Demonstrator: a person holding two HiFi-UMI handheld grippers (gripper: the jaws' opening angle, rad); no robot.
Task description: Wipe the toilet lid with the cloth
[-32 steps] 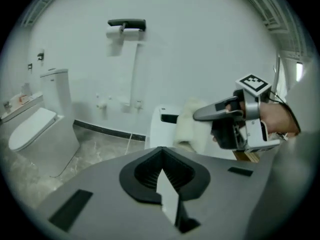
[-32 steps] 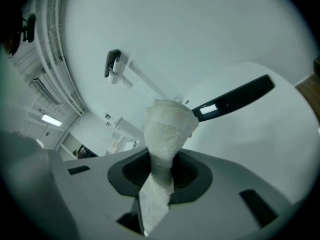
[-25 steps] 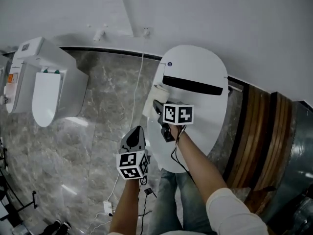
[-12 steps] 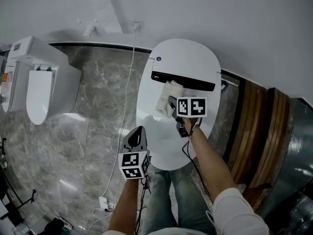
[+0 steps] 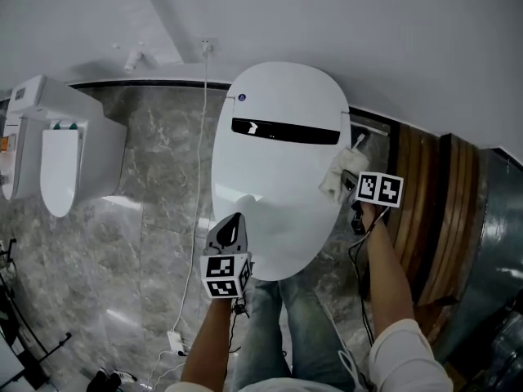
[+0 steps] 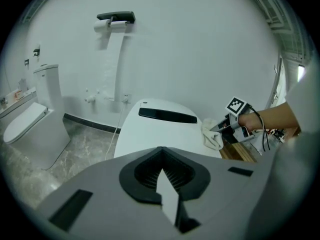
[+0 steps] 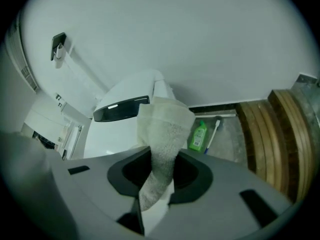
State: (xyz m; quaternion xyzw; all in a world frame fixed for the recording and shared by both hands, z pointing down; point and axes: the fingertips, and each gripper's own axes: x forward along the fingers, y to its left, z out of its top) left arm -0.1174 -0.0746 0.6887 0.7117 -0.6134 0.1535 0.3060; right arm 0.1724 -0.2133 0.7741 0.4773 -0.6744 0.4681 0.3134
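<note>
The white oval toilet lid (image 5: 278,178) with a black strip (image 5: 284,131) across its back fills the middle of the head view. A pale terry cloth (image 5: 337,175) lies against the lid's right edge, and my right gripper (image 5: 350,184) is shut on it. In the right gripper view the cloth (image 7: 162,134) hangs out from between the jaws, with the lid (image 7: 122,134) behind it. My left gripper (image 5: 226,231) is shut with nothing in it, over the lid's front left part. The left gripper view shows the lid (image 6: 160,131), the cloth (image 6: 212,136) and the right gripper (image 6: 227,129).
A second white toilet (image 5: 61,153) stands at the left on the marble floor. Curved wooden slats (image 5: 425,211) rise to the right of the lid. A green bottle (image 7: 198,136) and a brush (image 7: 212,131) lie on the floor by the wall. A cable (image 5: 203,113) runs down from a wall socket.
My right gripper has swept the cloth across the lid from its left edge, past the black strip, to its right edge. The left gripper has stayed near the lid's front.
</note>
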